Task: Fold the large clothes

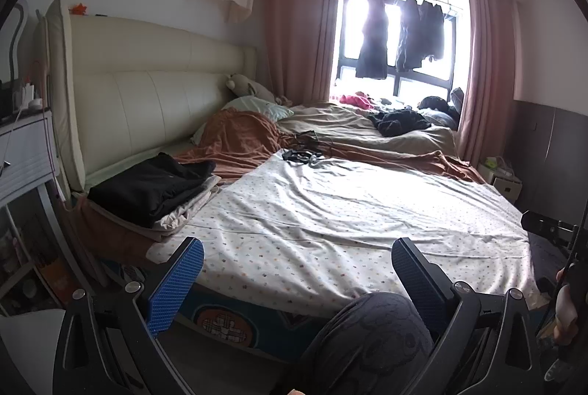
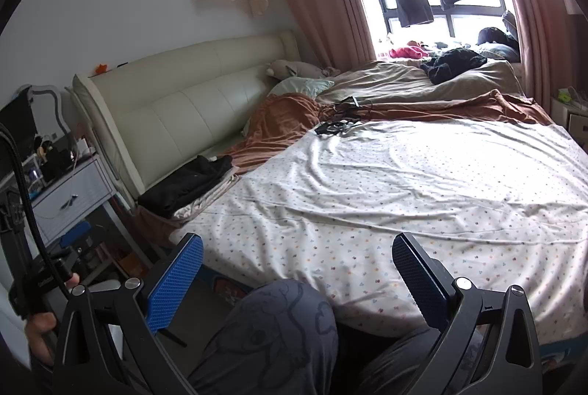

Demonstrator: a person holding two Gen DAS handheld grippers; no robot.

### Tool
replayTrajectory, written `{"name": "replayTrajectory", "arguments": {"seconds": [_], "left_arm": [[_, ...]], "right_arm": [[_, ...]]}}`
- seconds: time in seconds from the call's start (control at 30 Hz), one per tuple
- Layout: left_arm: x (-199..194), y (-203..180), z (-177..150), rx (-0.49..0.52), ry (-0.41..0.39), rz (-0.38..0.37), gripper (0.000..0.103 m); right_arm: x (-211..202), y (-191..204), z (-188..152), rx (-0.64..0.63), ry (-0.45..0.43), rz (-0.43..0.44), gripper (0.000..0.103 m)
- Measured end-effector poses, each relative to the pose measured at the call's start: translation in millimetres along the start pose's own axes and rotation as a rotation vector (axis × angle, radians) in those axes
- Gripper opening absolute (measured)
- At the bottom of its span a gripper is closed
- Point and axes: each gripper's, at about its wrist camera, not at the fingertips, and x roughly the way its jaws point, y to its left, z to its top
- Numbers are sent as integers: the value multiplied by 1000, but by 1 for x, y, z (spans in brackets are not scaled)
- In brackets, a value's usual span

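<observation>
A stack of folded clothes, black on top (image 1: 152, 187) over pale ones, lies at the bed's near left by the headboard; it also shows in the right wrist view (image 2: 187, 183). A white dotted sheet (image 1: 330, 211) (image 2: 404, 192) is spread flat over the bed. A loose black garment (image 1: 398, 123) (image 2: 454, 62) lies far back near the window. My left gripper (image 1: 297, 270) is open and empty, held above the bed's near edge. My right gripper (image 2: 297, 266) is open and empty, also before the near edge.
My grey-trousered knee (image 1: 367, 340) (image 2: 268, 332) sits below the grippers. An orange-brown blanket (image 1: 239, 141) and dark cables (image 1: 299, 154) lie mid-bed. A white bedside table (image 2: 70, 196) stands left, a small cabinet (image 1: 501, 176) right. Dark clothes hang at the window (image 1: 404, 34).
</observation>
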Motion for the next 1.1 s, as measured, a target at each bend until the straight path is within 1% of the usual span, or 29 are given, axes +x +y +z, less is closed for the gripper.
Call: {"name": "replayTrajectory", "arguments": {"seconds": [0.47,0.67,1.0,1.1], "left_arm": [[-2,2,4,7,-12,8,102],[-3,3,2,-3,-5,5,102],[-7,4,2,-4,-5,25,102],[-8,4,2,-2,-8,31,102]], "right_arm": [[7,1,0,10,23,3,103],[9,2,-1,13,29,6,103],[8,8,-3,-1,36,6,103],[9,11,-3,-13,50,3,103]]}}
